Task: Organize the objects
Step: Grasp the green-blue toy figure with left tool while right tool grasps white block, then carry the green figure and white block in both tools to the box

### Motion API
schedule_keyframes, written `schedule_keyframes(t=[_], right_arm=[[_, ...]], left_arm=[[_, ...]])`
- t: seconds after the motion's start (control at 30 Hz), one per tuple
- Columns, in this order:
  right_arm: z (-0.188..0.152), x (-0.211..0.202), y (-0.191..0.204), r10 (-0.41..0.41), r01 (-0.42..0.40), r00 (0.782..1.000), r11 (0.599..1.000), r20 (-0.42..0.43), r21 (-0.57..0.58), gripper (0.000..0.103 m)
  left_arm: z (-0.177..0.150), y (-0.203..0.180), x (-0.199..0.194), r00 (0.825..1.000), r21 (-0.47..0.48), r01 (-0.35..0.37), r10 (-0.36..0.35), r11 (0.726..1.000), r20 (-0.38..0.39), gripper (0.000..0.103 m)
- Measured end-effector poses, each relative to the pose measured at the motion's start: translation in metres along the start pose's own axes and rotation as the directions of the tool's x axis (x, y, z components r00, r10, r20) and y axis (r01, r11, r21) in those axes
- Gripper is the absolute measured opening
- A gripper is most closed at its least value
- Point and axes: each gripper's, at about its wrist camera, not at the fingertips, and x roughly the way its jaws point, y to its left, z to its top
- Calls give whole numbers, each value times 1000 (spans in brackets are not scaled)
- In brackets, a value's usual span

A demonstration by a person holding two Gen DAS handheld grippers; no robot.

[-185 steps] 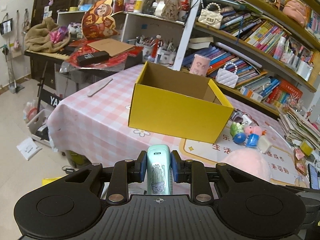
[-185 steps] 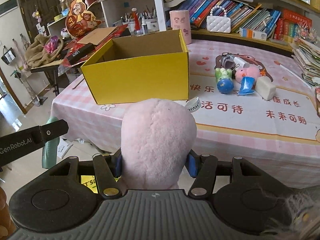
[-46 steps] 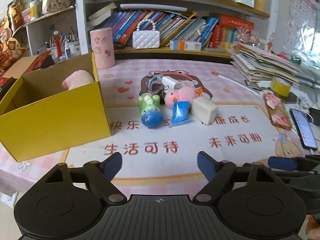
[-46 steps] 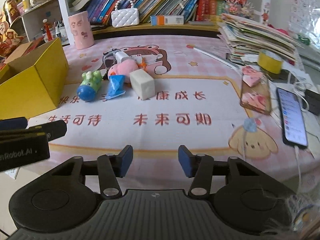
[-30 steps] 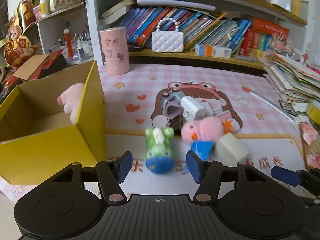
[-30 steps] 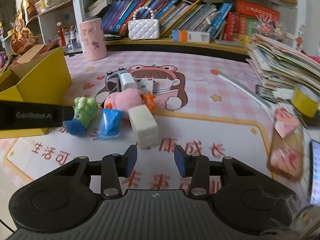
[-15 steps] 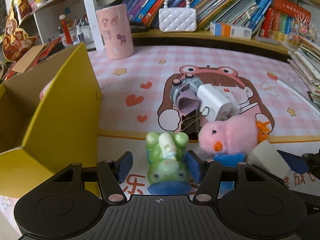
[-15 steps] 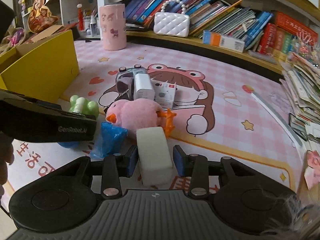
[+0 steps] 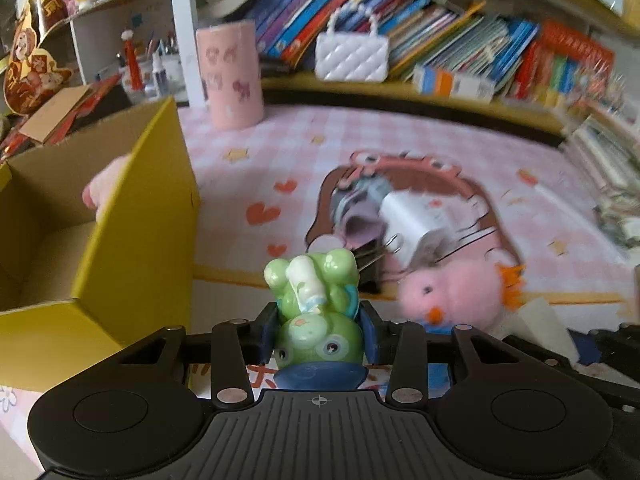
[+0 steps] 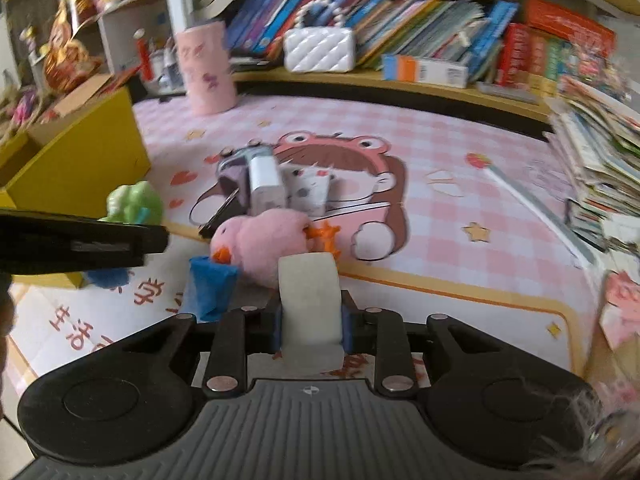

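My left gripper (image 9: 318,334) is shut on a green frog toy with a blue base (image 9: 316,312), right of the open yellow box (image 9: 132,216). A pink plush (image 9: 104,188) lies inside the box. My right gripper (image 10: 312,326) is shut on a white block (image 10: 310,300). Just beyond it lie a pink plush duck (image 10: 268,240), a blue packet (image 10: 210,284), a white charger (image 10: 264,184) and a small printed box (image 10: 310,190). The frog (image 10: 134,202) and the left gripper also show at the left of the right wrist view.
A pink cylinder cup (image 9: 230,74) and a white quilted purse (image 9: 352,56) stand at the back by the bookshelf. A stack of papers (image 10: 592,160) lies on the right. The table has a pink checked cloth (image 10: 440,152).
Both grippers have moved forward and closed: the left one on the green frog toy, the right one on the white block.
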Motion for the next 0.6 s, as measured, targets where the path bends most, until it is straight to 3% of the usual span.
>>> schedule_keyframes(t=[0.27, 0.6], right_arm=[[-17, -35, -5, -40, 41, 999, 997, -16, 59, 25], [-46, -84, 31, -32, 33, 999, 999, -21, 44, 24]], left_arm=[[-15, 2, -46, 993, -73, 115, -113, 991, 30, 39], [-52, 15, -87, 979, -102, 205, -201, 974, 42, 39]])
